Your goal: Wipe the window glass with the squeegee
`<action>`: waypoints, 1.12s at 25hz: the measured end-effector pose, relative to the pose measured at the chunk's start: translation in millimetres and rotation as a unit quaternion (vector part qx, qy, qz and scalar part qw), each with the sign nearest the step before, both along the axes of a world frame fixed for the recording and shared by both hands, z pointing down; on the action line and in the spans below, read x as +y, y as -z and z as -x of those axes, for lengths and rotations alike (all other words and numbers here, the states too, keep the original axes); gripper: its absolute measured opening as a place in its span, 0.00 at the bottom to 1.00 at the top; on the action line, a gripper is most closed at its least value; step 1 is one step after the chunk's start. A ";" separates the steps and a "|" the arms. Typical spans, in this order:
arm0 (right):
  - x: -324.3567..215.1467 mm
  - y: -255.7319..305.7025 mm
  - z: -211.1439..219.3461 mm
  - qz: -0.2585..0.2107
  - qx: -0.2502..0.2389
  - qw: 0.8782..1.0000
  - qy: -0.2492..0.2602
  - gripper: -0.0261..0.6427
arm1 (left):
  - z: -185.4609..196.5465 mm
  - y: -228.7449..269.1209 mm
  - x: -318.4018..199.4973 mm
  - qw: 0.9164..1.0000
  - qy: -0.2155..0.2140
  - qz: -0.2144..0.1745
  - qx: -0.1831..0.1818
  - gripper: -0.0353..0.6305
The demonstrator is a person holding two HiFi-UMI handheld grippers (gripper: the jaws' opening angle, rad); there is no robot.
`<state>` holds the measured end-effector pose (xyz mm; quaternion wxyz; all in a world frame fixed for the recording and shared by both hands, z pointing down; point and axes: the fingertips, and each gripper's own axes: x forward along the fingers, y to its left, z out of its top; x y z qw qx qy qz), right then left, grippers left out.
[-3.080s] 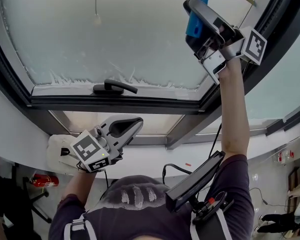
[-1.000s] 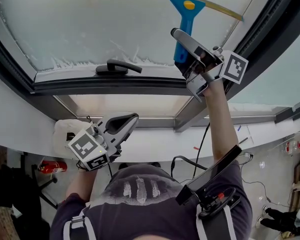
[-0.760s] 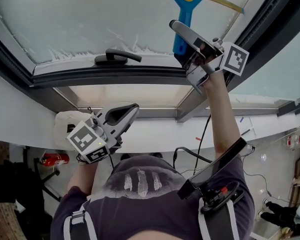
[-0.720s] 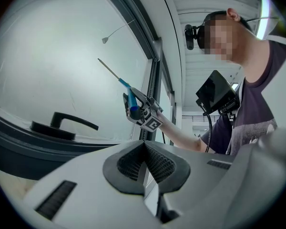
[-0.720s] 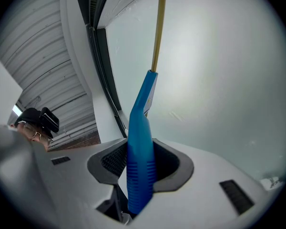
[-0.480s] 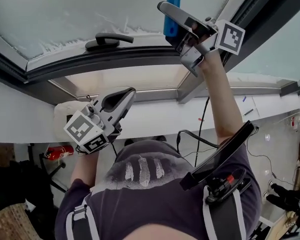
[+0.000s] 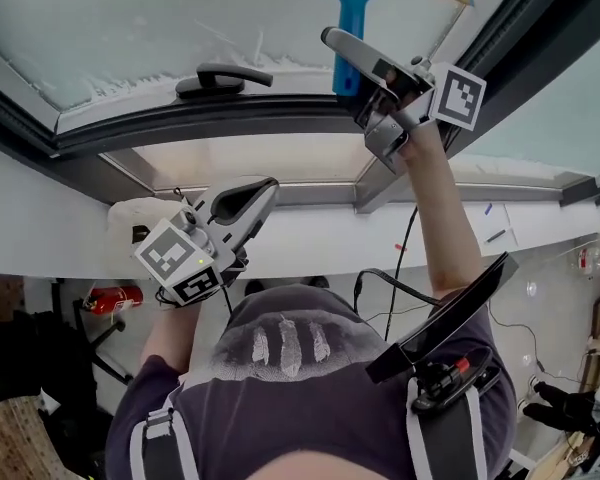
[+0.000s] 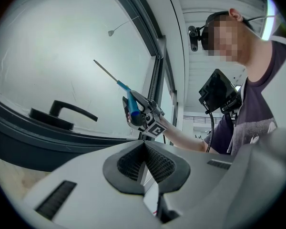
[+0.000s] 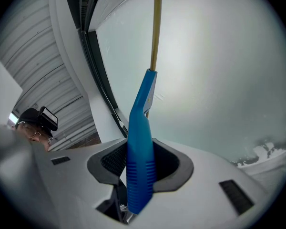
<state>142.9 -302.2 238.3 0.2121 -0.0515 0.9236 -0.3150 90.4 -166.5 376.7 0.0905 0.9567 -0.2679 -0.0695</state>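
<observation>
Right now my right gripper pinches the squeegee by its blue handle between its 2 jaws. The blade apparently lies on the window glass (white residue rims the bottom edge), ready for a downward pull. My left gripper hangs low, jaws pressed together and empty, clear of the stroke.

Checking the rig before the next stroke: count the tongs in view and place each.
2. The left tongs sit shut and empty, below the window frame; the right tongs are raised at the glass, shut on the squeegee. None hidden.
</observation>
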 end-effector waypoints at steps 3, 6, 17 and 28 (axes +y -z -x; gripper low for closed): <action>0.8 -7.4 -2.3 0.009 -0.002 1.000 -0.005 0.24 | 0.4 -2.0 1.1 1.000 0.001 0.005 -0.001 0.07; 0.4 -11.2 -3.3 0.011 -0.007 1.000 -0.008 0.24 | 2.7 -0.8 0.5 1.000 0.006 0.004 -0.002 0.06; 0.7 -28.7 -4.9 0.023 -0.007 1.000 -0.019 0.24 | 19.2 -1.1 1.6 1.000 0.018 0.003 0.002 0.06; 5.7 -37.3 -7.8 0.030 0.000 0.998 -0.056 0.24 | 41.7 -0.7 8.7 1.000 -0.004 0.003 0.008 0.07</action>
